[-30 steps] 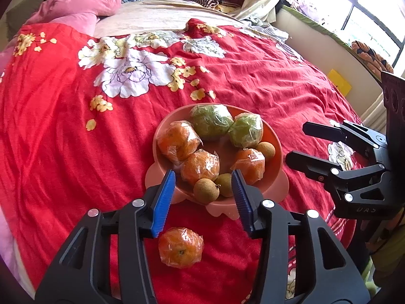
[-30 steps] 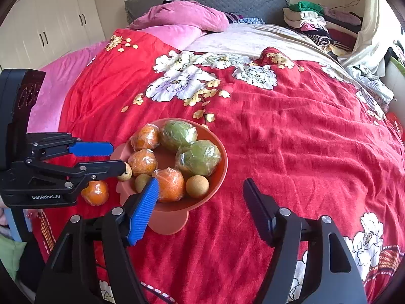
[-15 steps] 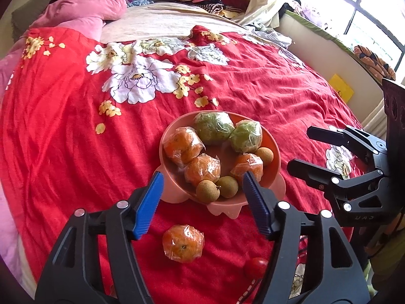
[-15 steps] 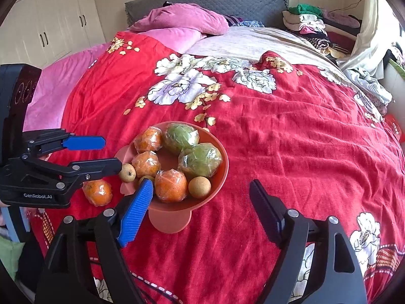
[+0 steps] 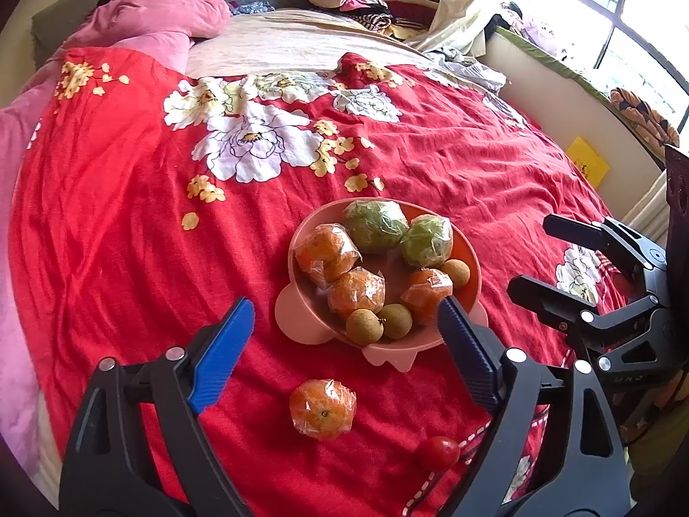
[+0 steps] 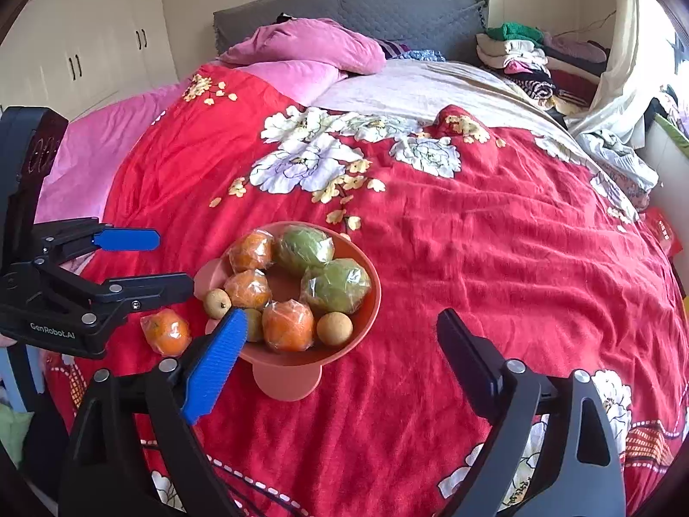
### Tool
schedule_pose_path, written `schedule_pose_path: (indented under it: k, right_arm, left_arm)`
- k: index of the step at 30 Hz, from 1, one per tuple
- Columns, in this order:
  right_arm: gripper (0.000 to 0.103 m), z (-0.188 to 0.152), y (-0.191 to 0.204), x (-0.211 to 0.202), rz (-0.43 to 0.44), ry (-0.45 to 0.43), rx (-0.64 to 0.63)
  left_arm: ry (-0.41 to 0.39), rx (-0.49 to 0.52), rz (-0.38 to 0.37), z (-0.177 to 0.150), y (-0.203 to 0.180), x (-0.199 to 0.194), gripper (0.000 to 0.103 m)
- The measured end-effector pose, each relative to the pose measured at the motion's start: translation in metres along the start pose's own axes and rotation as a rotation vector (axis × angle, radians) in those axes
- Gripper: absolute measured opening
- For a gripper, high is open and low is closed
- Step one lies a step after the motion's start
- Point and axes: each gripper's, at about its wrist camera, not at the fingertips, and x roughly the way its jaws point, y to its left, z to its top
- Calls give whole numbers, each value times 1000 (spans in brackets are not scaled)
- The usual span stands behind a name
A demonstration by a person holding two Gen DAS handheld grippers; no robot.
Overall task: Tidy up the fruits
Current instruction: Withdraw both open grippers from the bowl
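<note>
Hovering over red floral bedspread (image 5: 129, 237), both tools angled down twd the fruit. L gripper (image 5: 344, 344): jaws just been spreading, now standing wide apart w/ nothing between the pads; more of the near bedspread showing than a sec ago, incl. a small tomato (image 5: 437, 452) not in view then. Probably lining up a pick: wrapped orange (image 5: 322, 409) lying loose on the cloth, near side of pink bowl (image 5: 301, 232), right in front of the open jaws. Tomato sitting just right of that orange, also outside the bowl, so two strays left by the look of it. Bowl itself already holding three wrapped oranges, two green wrapped fruits (image 5: 374, 226), and three small brown longan-type fruits (image 5: 364, 326) crowding the near rim. R gripper (image 6: 340, 362): jaws likewise just been widening, now apart and empty, hanging near right of the bowl. Around: pink pillows (image 6: 310, 47) far left, folded clothes pile (image 6: 516, 51) far right by headboard, wardrobe far left, window on the right side in L view. Nothing blocking the loose orange; only concerns being slippery plastic wrap, soft cloth giving under a push, and bowl's crowded near rim leaving little room for dropping more in w/o knocking a longan out.
</note>
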Motion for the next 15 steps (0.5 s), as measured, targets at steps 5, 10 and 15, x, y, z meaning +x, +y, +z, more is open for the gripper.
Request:
schedule_pose_path:
  k: [5, 10, 15]
  right_arm:
    - [94, 2, 0, -5, -2, -14, 2]
    - [95, 2, 1, -11, -10, -25, 1]
    - [97, 2, 1, -16, -14, -33, 6]
  left_arm:
    - [-8, -3, 4, 1, 0, -5, 89]
    - [-21, -8, 10, 1, -1, -12, 93]
    - [-35, -9, 18, 0, -2, -19, 93]
